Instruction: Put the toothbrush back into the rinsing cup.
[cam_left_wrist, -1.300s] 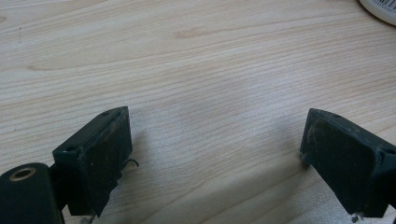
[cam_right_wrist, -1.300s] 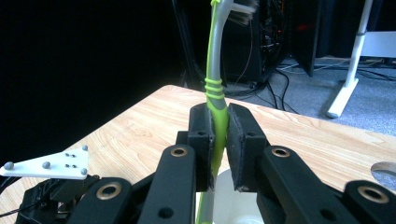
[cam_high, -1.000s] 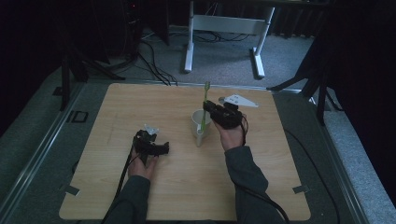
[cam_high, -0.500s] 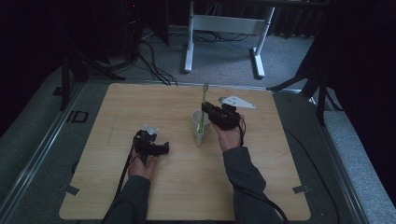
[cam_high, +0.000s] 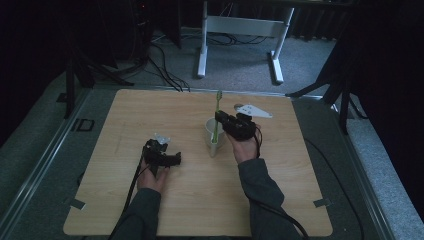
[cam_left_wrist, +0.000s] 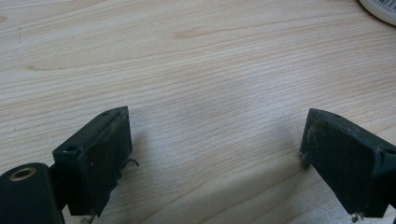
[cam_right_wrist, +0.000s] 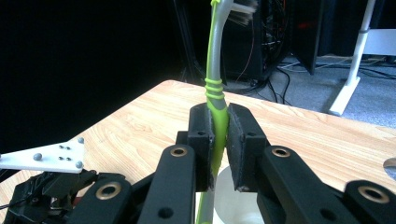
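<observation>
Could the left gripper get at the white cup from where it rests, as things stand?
Probably yes. The left gripper lies on the table with jaws open, and bare wood separates it from the white cup. The right gripper, shut on the toothbrush, crowds only the cup's far side.

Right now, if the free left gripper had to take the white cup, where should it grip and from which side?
Probably the cup wall on its open left side, coming in level: the right gripper holds the toothbrush upright over the cup, blocking the top and right. The left gripper rests open.
</observation>
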